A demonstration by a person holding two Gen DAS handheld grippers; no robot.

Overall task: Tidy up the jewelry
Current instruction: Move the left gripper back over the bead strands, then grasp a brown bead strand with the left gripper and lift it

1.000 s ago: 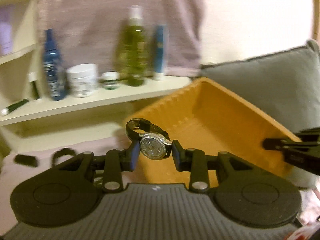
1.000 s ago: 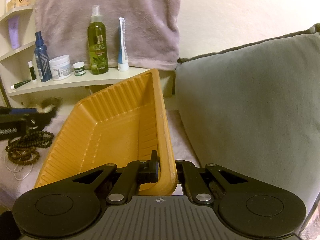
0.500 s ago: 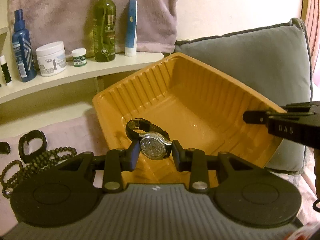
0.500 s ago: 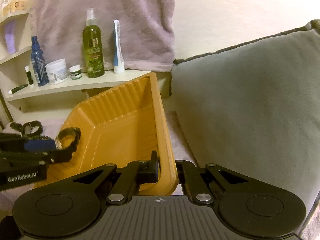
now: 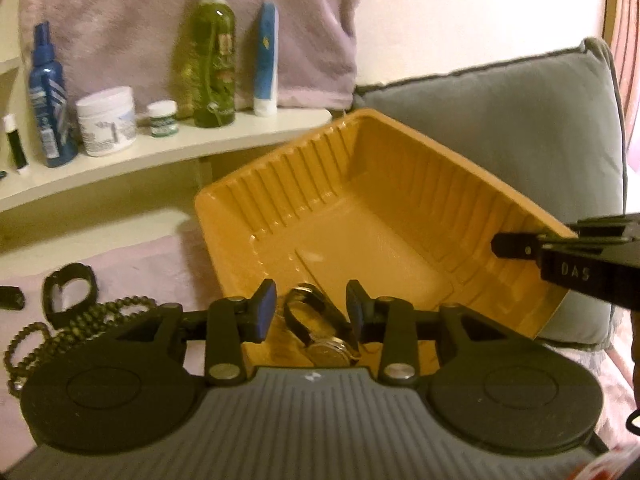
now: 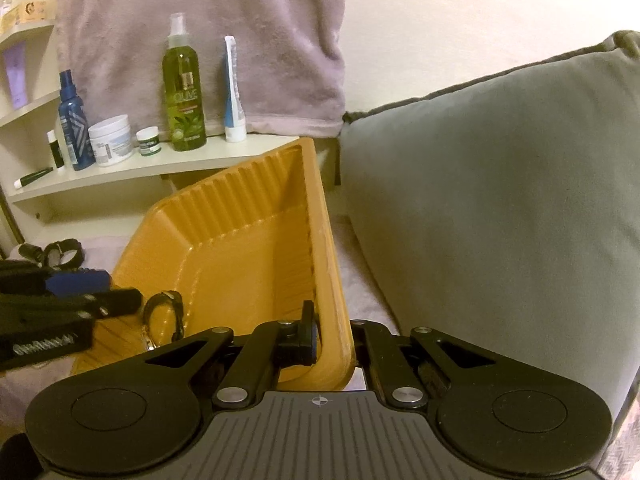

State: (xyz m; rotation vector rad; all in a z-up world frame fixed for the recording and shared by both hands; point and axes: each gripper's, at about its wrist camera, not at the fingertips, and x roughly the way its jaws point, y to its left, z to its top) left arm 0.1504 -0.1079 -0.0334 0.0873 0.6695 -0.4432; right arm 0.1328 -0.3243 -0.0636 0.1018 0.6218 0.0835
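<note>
A ribbed orange tray (image 5: 360,240) is tilted up on the pink cover, and my right gripper (image 6: 332,344) is shut on its near right rim (image 6: 336,320). In the left wrist view the right gripper (image 5: 516,246) shows at that rim. A silver watch with a black strap (image 5: 320,336) lies on the tray floor by the near wall. My left gripper (image 5: 311,312) hovers just above it, its jaws opening, and the blue pads (image 5: 266,312) stand clear of the watch. The right wrist view shows the watch (image 6: 164,316) lying free beside the left gripper (image 6: 116,290).
A dark bead necklace (image 5: 80,320) and a black band (image 5: 70,292) lie on the cover left of the tray. A shelf (image 5: 160,152) behind holds bottles and jars. A grey cushion (image 6: 500,200) stands close on the right.
The watch has left the left gripper's pads and dropped onto the tray floor. The left jaws stand wider. The right gripper still holds the tray rim.
</note>
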